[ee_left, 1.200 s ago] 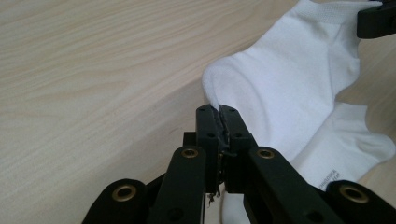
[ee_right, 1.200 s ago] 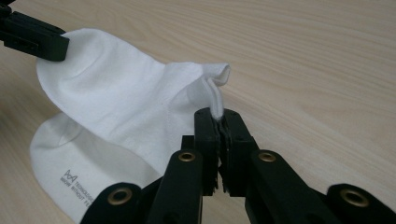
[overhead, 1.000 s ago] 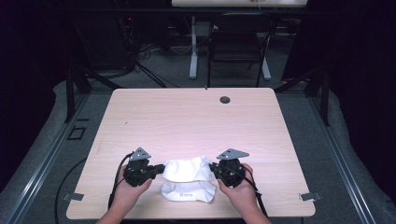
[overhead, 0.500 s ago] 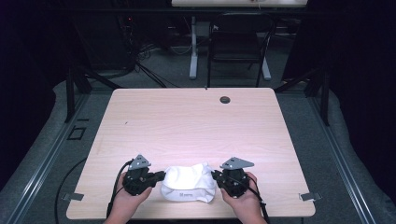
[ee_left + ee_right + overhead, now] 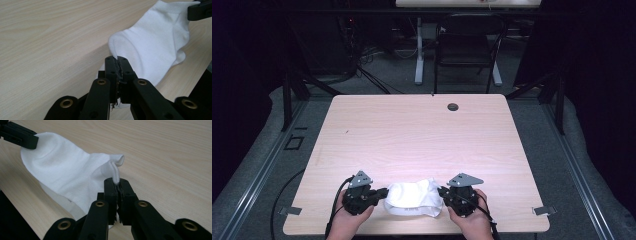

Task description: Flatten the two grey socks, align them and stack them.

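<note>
Left gripper (image 5: 381,191) sits near the bench's (image 5: 422,135) front edge, jaws pressed together on one end of the white sock (image 5: 413,197). No readable writing on the sock. It lies just inside the front edge, midway along. At its other end the right gripper (image 5: 443,192) pinches a fold of fabric too. The pale wood beyond them runs bare to the back edge, bar a dark round hole (image 5: 453,106). Dark room behind, with a chair (image 5: 467,47).

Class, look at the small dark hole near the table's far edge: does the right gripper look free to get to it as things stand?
Probably not right away: the right gripper is shut on the sock. The bare table toward the hole holds nothing in between.
</note>
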The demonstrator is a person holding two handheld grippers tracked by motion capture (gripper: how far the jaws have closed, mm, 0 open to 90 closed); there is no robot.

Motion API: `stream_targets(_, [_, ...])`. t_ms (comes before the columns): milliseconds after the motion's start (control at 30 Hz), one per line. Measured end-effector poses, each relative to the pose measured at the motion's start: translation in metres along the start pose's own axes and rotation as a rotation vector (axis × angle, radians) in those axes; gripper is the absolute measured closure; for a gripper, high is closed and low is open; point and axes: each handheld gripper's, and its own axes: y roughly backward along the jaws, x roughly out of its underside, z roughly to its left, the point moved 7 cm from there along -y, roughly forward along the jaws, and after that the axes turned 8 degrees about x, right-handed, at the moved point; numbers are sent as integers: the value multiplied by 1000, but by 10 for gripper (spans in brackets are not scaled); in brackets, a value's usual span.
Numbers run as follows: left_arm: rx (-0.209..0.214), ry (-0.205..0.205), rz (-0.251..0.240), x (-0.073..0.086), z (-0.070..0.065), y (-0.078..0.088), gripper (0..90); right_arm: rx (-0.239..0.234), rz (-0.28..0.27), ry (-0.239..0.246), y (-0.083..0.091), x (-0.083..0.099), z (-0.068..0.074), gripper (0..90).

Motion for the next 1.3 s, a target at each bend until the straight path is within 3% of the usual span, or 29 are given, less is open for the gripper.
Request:
stream_targets(400, [-6, -12, 52, 11, -2, -5, 882, -9, 38, 10, -2, 12, 6, 868])
stream_targets(467, [-7, 5, 57, 15, -2, -7, 882, -12, 45, 10, -3, 15, 6, 868])
stream_targets(800, [-12, 15, 119, 23, 1, -17, 876, -12, 83, 24, -9, 21, 6, 867])
stream_targets(933, [-14, 29, 139, 28, 6, -20, 864, -11, 96, 0, -18, 25, 2, 853])
stream_targets(1000, [-16, 34, 131, 28, 7, -20, 838, -13, 110, 12, -19, 27, 0, 796])
stream_targets(1100, [-22, 38, 109, 25, 8, -16, 760, -1, 71, -1, -14, 23, -2, 762])
stream_targets(1200, [-10, 43, 60, 18, 7, -10, 741, -12, 20, -16, -4, 17, 1, 774])
stream_targets(1300, [3, 41, 25, 13, 4, -6, 741, -53, 12, -4, -1, 16, 10, 811])
